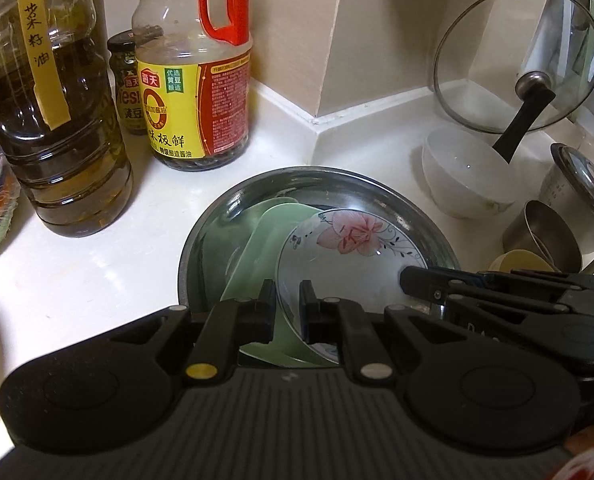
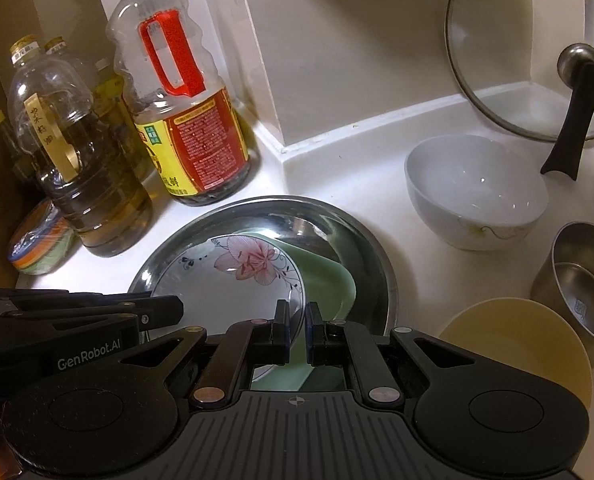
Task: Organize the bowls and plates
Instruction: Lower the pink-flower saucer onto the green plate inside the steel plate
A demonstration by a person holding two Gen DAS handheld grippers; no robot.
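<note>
The flower plate (image 1: 349, 256) is white with a pink flower. It sits tilted on a green plate (image 1: 257, 240) inside a shiny metal basin (image 1: 201, 236) near the worktop's back corner. The left gripper (image 1: 288, 312) and right gripper (image 2: 297, 332) both pinch its rim. The grippers hide its near edge.

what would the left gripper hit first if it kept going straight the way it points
Already clamped on the flower bowl's near rim, the left gripper would push into the flower bowl first; past it lies the steel basin. Depth is unclear.
</note>
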